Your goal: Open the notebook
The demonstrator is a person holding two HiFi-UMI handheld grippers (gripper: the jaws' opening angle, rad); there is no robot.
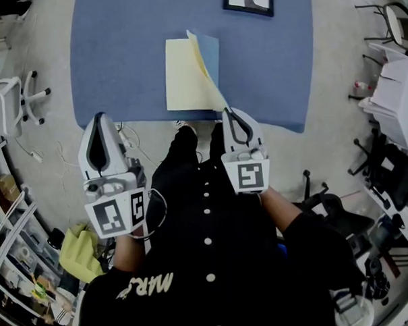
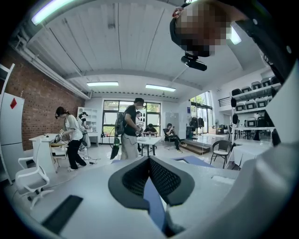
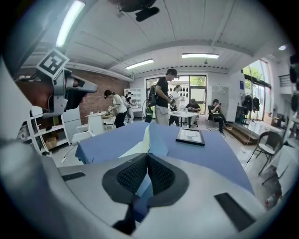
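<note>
The notebook (image 1: 184, 84) lies flat near the front edge of the blue table (image 1: 114, 54). The right gripper (image 1: 228, 113) is clenched on one leaf (image 1: 206, 74), which is raised at a slant. The left gripper (image 1: 100, 118) is closed and empty, off the table.

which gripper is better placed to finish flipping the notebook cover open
Right. The right gripper is shut on the lifted cover of the notebook. The left gripper is off the table, shut and empty.

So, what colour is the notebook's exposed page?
Pale yellow, unmarked; the page shows best in the head view.
</note>
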